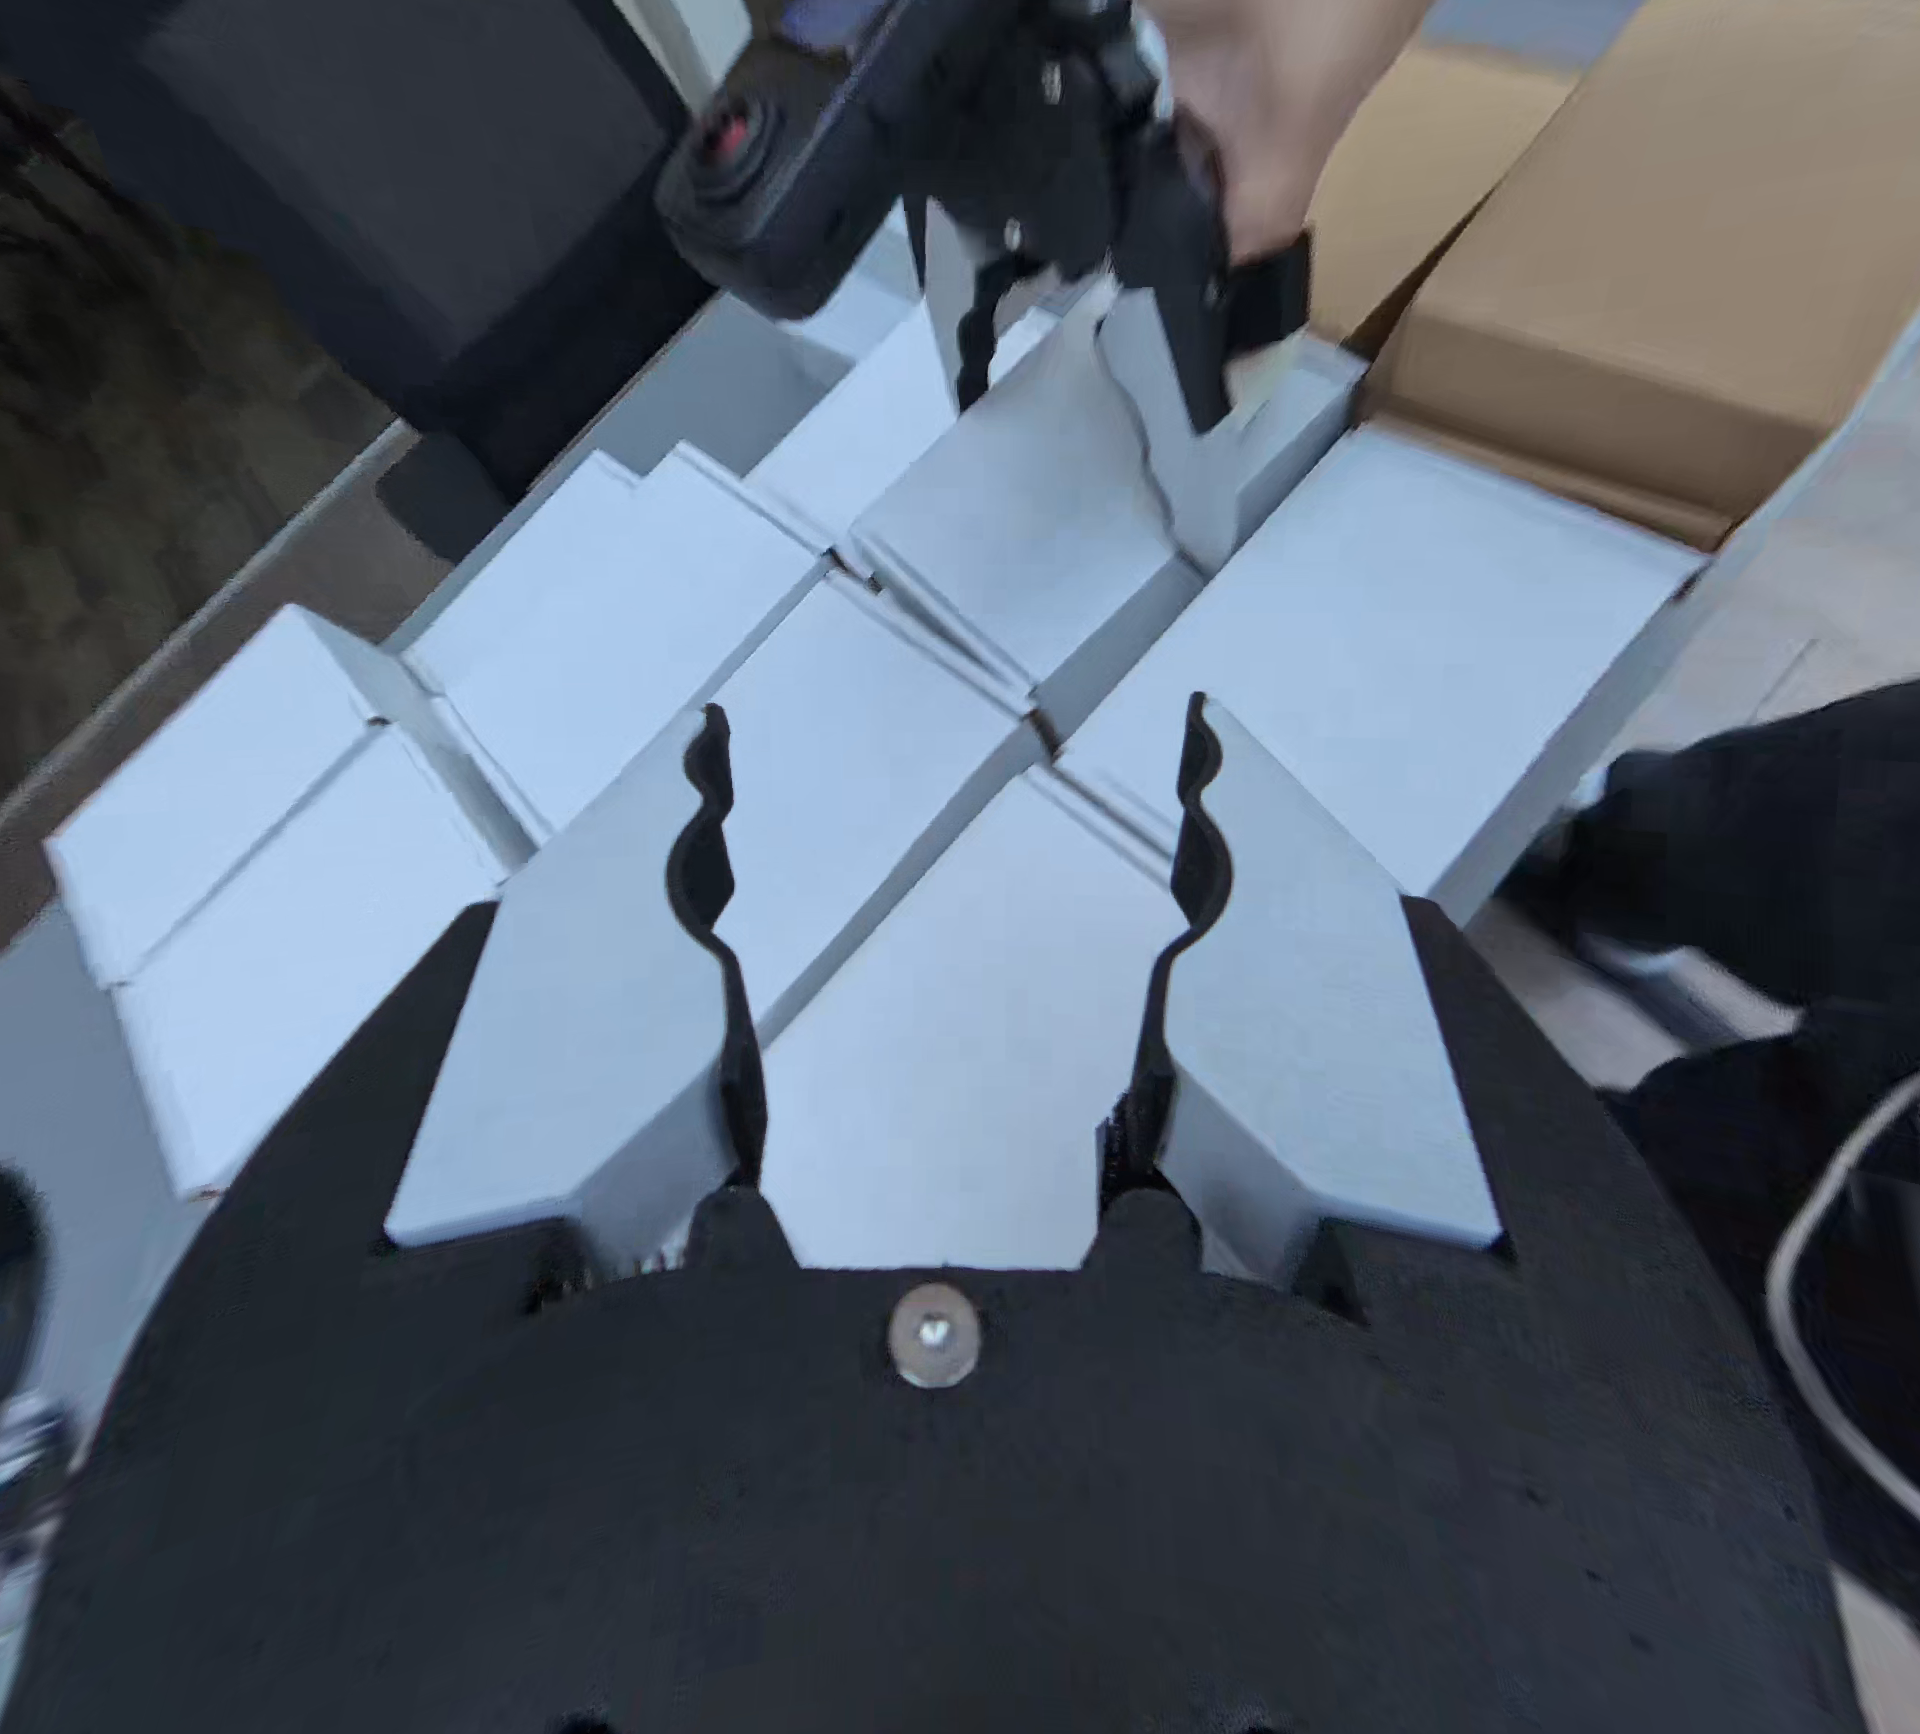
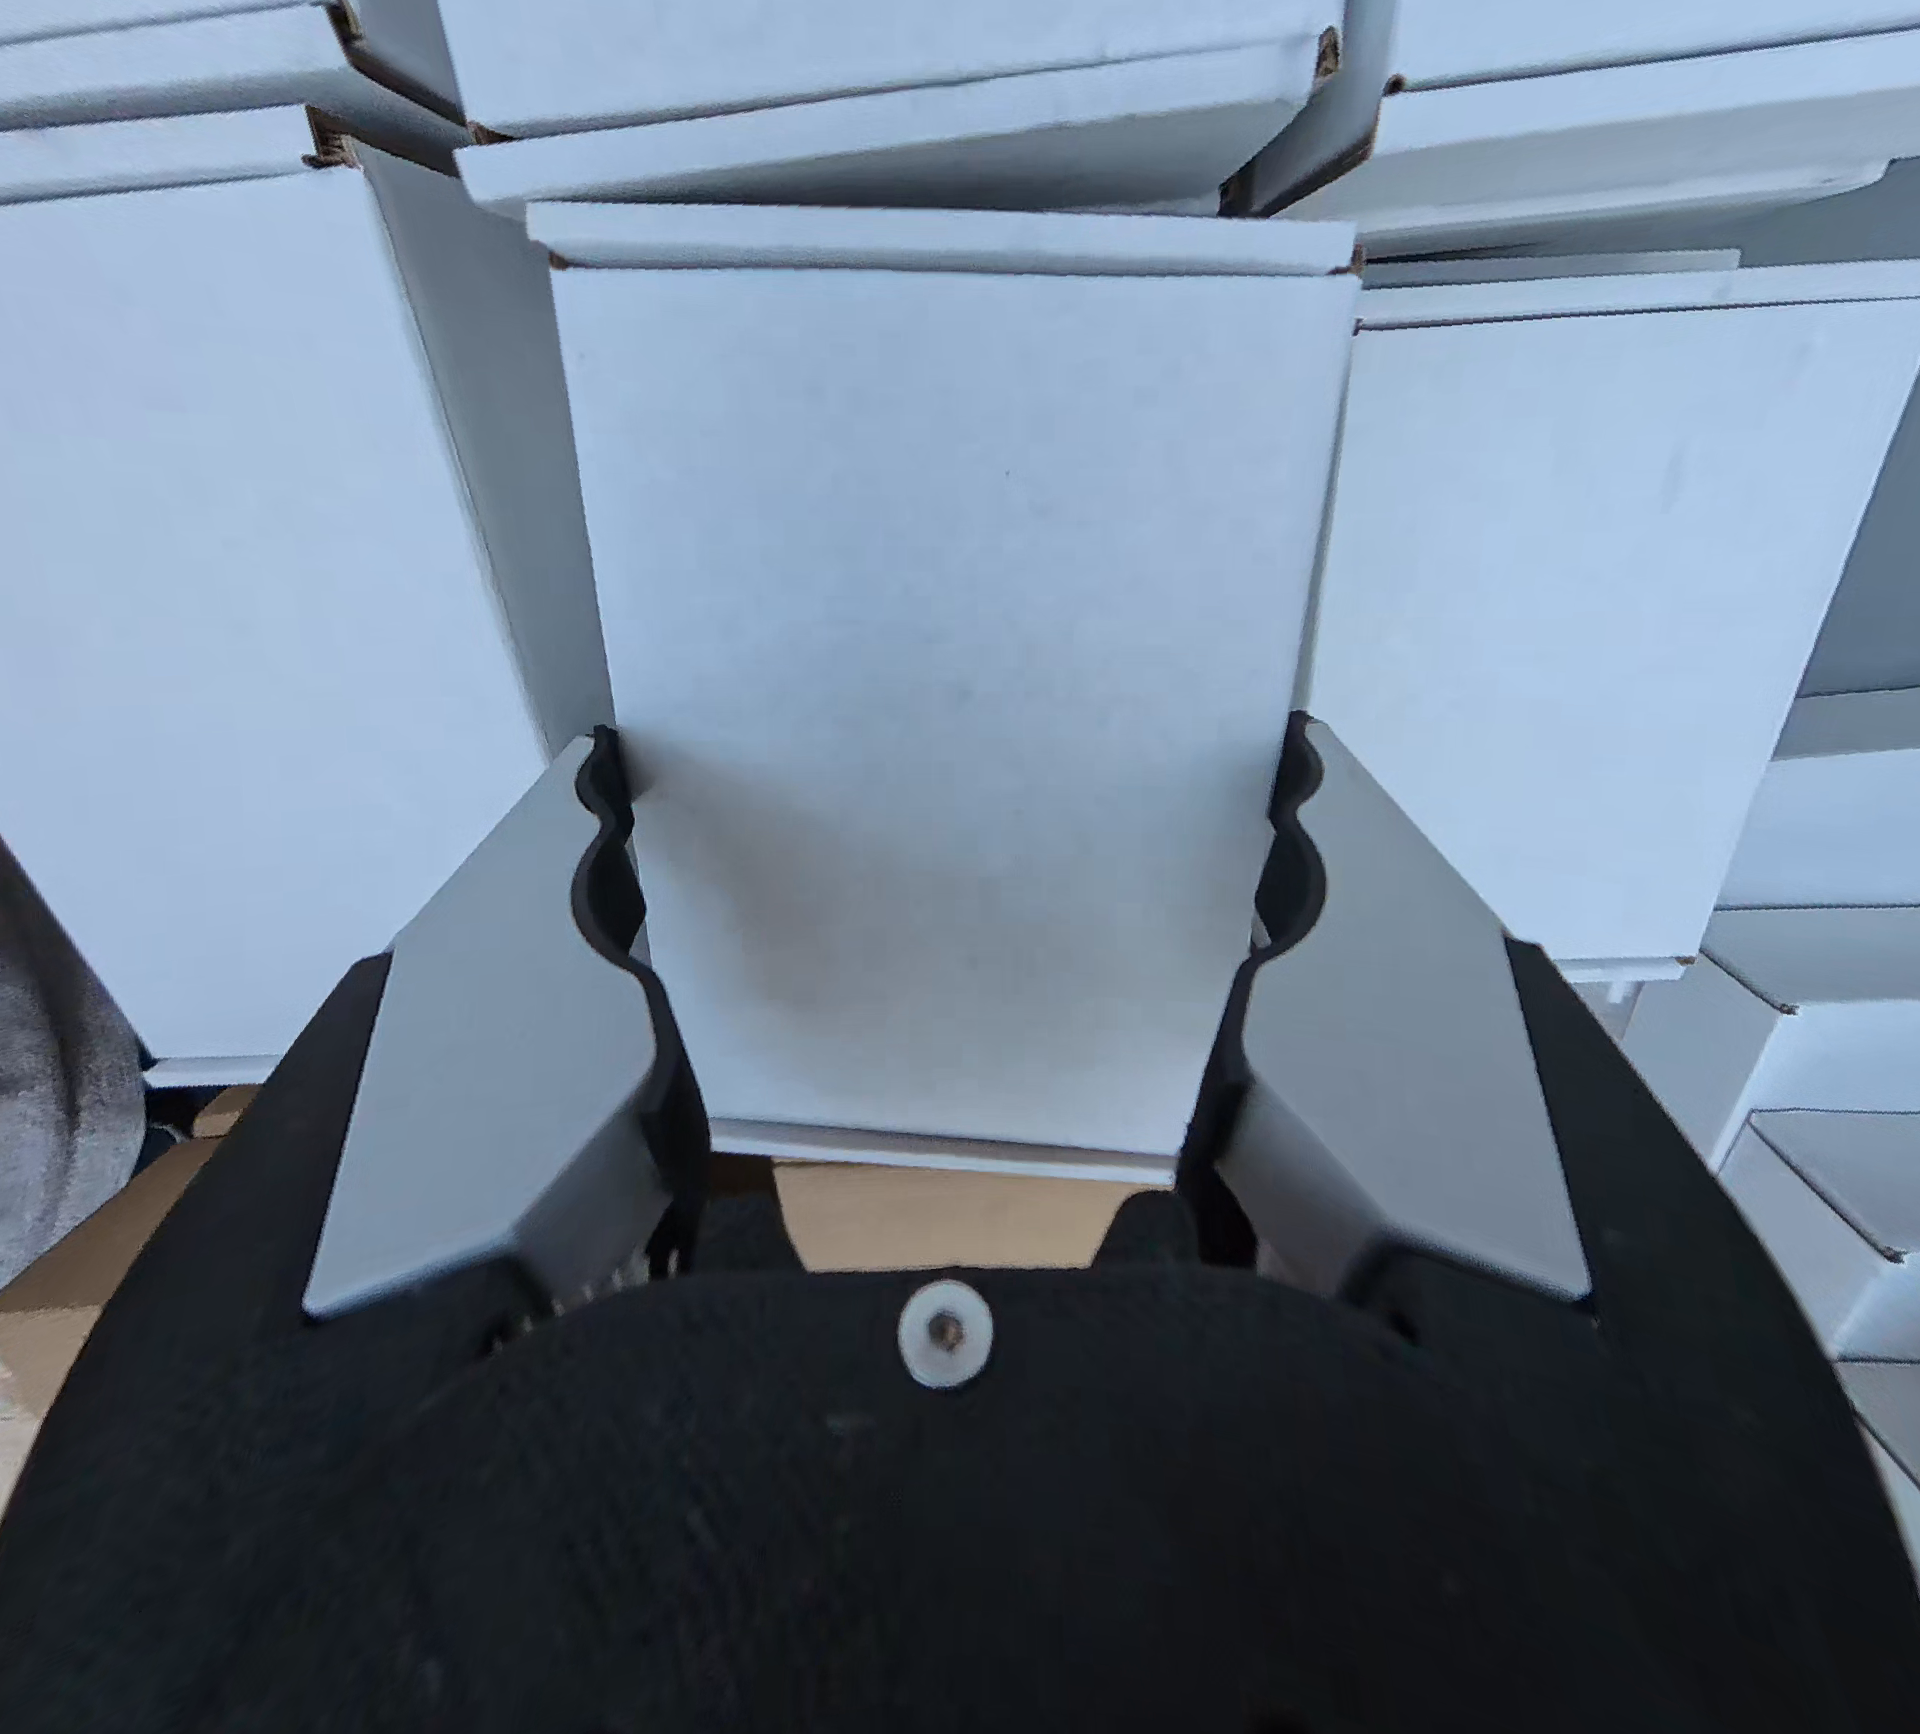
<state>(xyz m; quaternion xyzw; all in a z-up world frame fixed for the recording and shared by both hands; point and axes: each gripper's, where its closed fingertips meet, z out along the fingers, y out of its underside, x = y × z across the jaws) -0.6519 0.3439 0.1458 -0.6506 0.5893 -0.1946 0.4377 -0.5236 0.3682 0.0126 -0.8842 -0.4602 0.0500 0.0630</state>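
While clamped at both side walls by the right gripper (image 2: 951,734): white box (image 2: 956,593), closed, plain top face toward the right wrist camera, folded lid edge at the far end. Black wavy pads pressed against the left and right walls near the box's near half, so closed onto it and gripping. Seen from the left wrist view as the white box (image 1: 1018,531) in the far row, tipped a little above its neighbours, with the right gripper (image 1: 1091,406) coming down on it from above.

Packed around it on every side but the near one: other white boxes (image 2: 208,541) of the same kind, touching or just beside it, some stacked and slightly skewed, brown corrugated edges showing at the corners. Under the near end of the held box: a strip of brown cardboard (image 2: 935,1206). At the lower left edge of that view: a bit of grey fabric (image 2: 52,1061).

Behind the right gripper: a bare hand (image 1: 1299,1) on its handle, and a black camera (image 1: 748,157) mounted on its body.

Nearer in the left wrist view: left gripper (image 1: 956,708), fingers spread wide and gripping nothing, hovering above the nearer rows of other white boxes (image 1: 613,604); whether touching them, cannot tell.

Beyond the rows to the right: a brown carton (image 1: 1662,230), just beside the white ones. To the far left: a dark panel (image 1: 395,105). At the right edge: black fabric (image 1: 1766,853).
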